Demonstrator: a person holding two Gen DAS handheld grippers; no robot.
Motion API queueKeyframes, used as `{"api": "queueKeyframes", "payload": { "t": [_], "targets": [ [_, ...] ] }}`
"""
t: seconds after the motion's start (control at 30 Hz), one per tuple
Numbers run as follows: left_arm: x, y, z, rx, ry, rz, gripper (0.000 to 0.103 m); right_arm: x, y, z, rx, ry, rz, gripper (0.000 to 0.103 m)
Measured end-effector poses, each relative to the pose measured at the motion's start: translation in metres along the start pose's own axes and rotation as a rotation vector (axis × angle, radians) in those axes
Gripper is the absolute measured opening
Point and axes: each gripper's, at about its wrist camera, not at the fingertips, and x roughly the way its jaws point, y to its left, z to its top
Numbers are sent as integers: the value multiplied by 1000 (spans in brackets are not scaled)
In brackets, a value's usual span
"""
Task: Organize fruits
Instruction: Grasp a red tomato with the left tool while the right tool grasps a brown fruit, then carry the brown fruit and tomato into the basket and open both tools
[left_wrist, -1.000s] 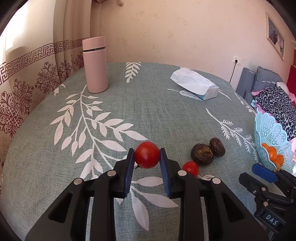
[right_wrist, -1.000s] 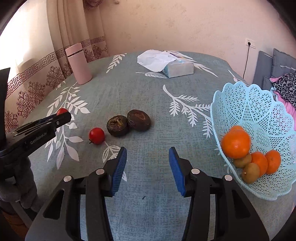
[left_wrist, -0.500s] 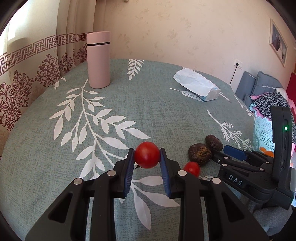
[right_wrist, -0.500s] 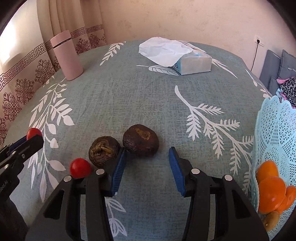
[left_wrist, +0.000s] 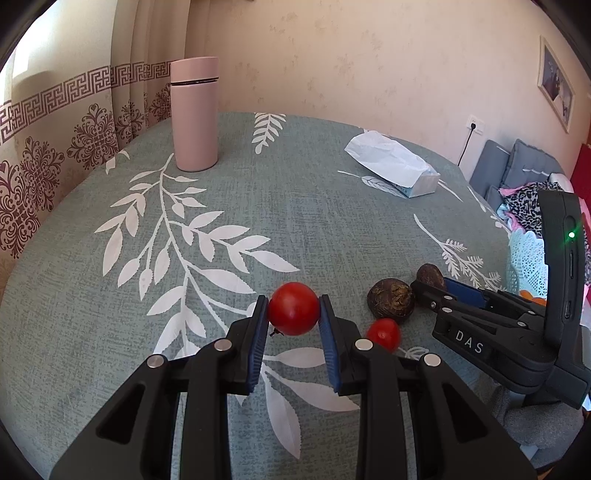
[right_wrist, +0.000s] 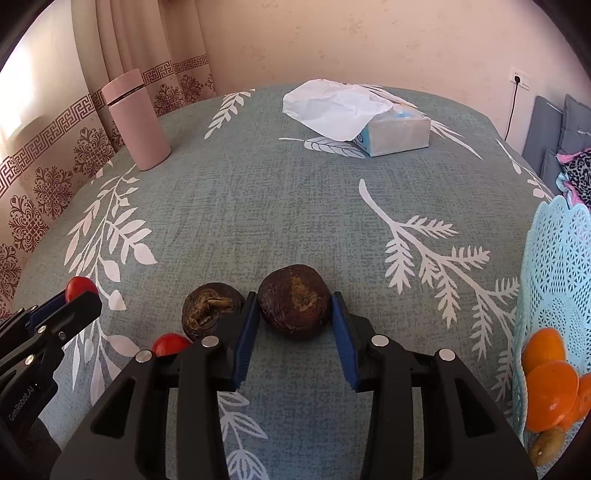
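Note:
My left gripper (left_wrist: 293, 310) is shut on a red tomato (left_wrist: 293, 308) and holds it just above the tablecloth; the tomato also shows in the right wrist view (right_wrist: 79, 287). My right gripper (right_wrist: 293, 308) is open with its blue pads on both sides of a dark brown fruit (right_wrist: 293, 312) that lies on the cloth; whether the pads touch it is unclear. A second dark fruit (right_wrist: 210, 308) and a small red tomato (right_wrist: 170, 343) lie just to its left. A light blue basket (right_wrist: 550, 280) at the right holds oranges (right_wrist: 546, 373) and a kiwi.
A pink flask (left_wrist: 195, 118) stands at the far left of the table. A tissue pack (right_wrist: 369, 118) lies at the far middle. The table edge, a curtain and cushions lie beyond. The grippers are close together near the front.
My right gripper has moved forward and left from the basket side until its jaws straddle the right dark fruit. My left gripper kept holding the tomato and barely moved.

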Motion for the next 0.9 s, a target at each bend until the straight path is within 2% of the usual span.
{"api": "queueKeyframes", "payload": {
  "t": [0.43, 0.67, 0.9],
  "targets": [
    [-2, -4, -2, 11, -6, -3, 27, -69, -30, -14, 93, -114, -43, 40],
    [-4, -8, -3, 21, -11, -4, 27, -101, -65, -24, 164, -163, -115, 40],
    [-4, -11, -5, 32, -12, -4, 27, -117, -108, -36, 262, -166, -209, 40]
  ]
}}
